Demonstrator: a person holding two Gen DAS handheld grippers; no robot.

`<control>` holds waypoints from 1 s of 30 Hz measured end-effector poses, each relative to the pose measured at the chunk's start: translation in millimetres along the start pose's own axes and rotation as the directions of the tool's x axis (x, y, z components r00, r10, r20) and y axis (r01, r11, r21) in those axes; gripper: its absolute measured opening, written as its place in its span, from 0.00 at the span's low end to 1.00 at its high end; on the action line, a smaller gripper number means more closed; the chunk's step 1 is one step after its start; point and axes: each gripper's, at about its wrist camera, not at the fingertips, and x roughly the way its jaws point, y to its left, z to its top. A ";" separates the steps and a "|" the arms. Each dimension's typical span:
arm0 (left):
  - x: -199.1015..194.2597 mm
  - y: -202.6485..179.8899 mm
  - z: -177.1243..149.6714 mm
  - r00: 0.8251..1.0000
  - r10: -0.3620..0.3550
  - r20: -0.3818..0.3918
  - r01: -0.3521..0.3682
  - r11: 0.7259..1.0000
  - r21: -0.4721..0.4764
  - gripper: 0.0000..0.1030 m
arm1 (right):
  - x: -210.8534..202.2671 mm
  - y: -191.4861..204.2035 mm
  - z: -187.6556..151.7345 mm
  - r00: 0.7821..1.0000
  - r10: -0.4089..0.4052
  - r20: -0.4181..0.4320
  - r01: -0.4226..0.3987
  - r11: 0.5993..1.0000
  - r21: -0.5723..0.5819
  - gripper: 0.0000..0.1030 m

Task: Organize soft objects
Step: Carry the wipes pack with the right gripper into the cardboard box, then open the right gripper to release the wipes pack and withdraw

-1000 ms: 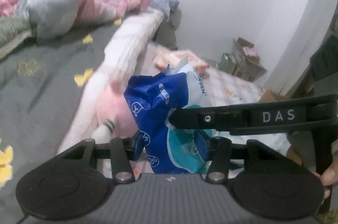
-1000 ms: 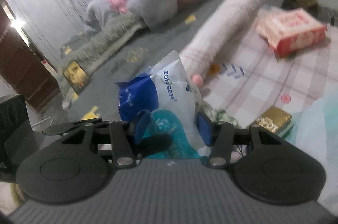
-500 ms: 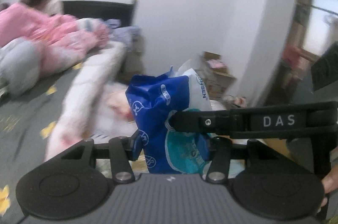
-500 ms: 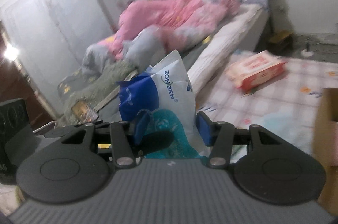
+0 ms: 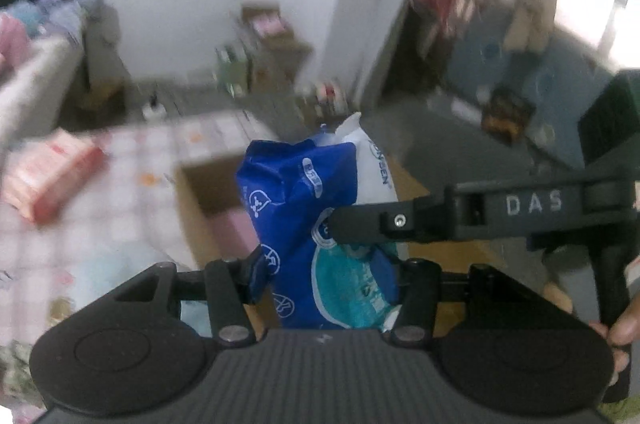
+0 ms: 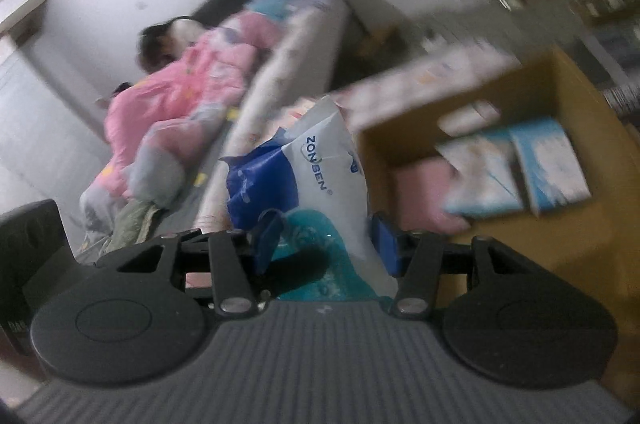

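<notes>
A blue, white and teal soft pack (image 5: 320, 224) is held in the air by both grippers. My left gripper (image 5: 326, 272) is shut on its lower part. My right gripper (image 6: 326, 244) is shut on the same pack (image 6: 304, 183); its arm crosses the left wrist view from the right. An open cardboard box (image 6: 560, 244) stands on the floor just right of the pack, holding a pink soft item (image 6: 420, 191) and pale blue packs (image 6: 516, 167). The box (image 5: 200, 207) also shows behind the pack in the left wrist view.
A pink packet (image 5: 48, 175) lies on a checked mat (image 5: 120, 159) at left. A bed with a person in pink (image 6: 180, 95) runs along the wall. Boxes and bottles (image 5: 256, 63) stand by the far wall. Both views are motion-blurred.
Both grippers have swung right with the pack, away from the bed. The open cardboard box has come into view beside and behind the pack.
</notes>
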 end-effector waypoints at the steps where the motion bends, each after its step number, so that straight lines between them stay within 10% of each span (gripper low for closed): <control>1: 12.6 -2.1 -1.0 0.999 -0.005 -0.034 0.005 1.000 -0.003 0.51 | 3.8 -15.9 -0.4 1.000 -0.002 -0.025 0.003 0.999 0.032 0.49; 9: 80.6 6.0 -23.7 0.974 0.033 -0.223 -0.036 0.999 -0.009 0.51 | 84.9 -109.7 -20.7 0.973 0.035 -0.227 0.028 0.963 0.267 0.48; 16: 57.6 19.2 -24.8 0.986 0.062 -0.153 -0.059 0.998 0.022 0.54 | 132.2 -130.0 -41.7 0.942 -0.037 -0.335 0.130 0.957 0.260 0.47; 30: -27.9 55.0 -64.0 0.993 0.115 -0.016 -0.115 0.992 -0.044 0.57 | 165.6 -97.2 -34.1 0.946 -0.080 -0.315 0.130 0.981 0.144 0.40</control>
